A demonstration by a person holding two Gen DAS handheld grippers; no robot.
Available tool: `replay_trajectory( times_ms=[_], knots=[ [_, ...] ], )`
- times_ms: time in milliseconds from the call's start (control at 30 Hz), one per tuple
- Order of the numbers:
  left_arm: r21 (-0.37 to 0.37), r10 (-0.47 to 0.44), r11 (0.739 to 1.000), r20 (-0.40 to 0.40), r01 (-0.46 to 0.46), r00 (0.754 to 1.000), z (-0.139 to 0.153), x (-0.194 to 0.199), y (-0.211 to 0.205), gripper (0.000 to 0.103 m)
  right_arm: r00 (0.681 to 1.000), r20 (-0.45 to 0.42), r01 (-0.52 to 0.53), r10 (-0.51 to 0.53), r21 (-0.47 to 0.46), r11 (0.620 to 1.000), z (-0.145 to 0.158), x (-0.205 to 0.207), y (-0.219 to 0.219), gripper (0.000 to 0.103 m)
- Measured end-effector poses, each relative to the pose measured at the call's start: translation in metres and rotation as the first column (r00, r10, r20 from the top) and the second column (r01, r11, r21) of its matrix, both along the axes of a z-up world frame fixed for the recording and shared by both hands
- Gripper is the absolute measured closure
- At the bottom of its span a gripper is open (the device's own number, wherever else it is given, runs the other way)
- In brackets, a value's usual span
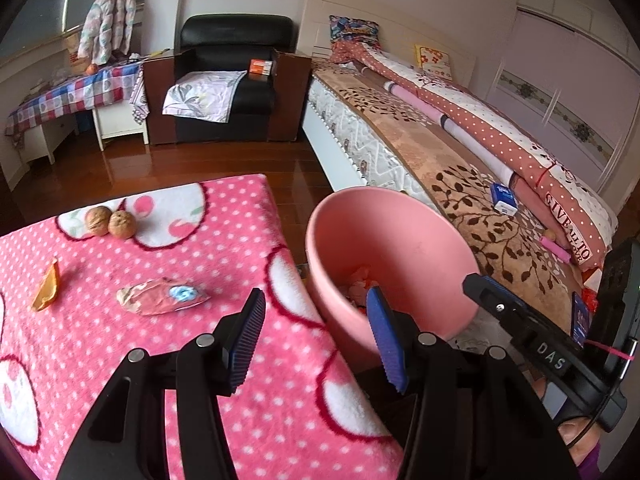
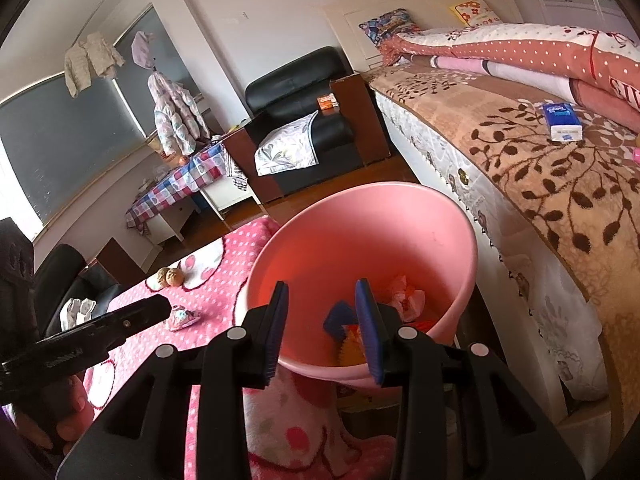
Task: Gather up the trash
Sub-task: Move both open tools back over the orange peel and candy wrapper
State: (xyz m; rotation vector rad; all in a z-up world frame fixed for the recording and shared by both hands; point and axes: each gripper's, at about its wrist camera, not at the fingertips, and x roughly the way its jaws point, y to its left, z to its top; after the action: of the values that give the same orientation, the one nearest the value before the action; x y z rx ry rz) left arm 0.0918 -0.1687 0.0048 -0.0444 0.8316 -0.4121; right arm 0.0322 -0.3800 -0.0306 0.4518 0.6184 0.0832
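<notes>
Each wrist camera looks forward and downward along its own fingers at close range, the left over the pink blanket [image 1: 248, 240], the right over the pink bin [image 2: 404, 220], both sharing bin, blanket and bed [image 1: 460, 168].

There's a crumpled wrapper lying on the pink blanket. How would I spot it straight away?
Start at the pink polka-dot blanket, left of the pink bin. Near the blanket's middle, nearer the camera than the two walnuts, lies the crumpled wrapper. Unlike the plain orange scrap to its left, it is pale pink with a light blue ring printed on it.
</notes>
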Motion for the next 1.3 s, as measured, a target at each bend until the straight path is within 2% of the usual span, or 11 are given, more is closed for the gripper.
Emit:
replay_trajectory(
  times_ms=[700,1300],
  knots=[
    [-0.009,0.17,0.985,-0.028,-0.17,0.985,-0.007,-0.016,0.088,0.051,0.992,0.03,-0.12,0.121,-0.027,0.992,0.012,-0.004,0.037,0.068],
    [-0.02,0.316,0.948,-0.066,-0.318,0.947,-0.027,-0.029,0.166,0.051,0.972,-0.005,-0.236,0.236,-0.07,0.969,0.012,0.0,0.095,0.068]
  ],
)
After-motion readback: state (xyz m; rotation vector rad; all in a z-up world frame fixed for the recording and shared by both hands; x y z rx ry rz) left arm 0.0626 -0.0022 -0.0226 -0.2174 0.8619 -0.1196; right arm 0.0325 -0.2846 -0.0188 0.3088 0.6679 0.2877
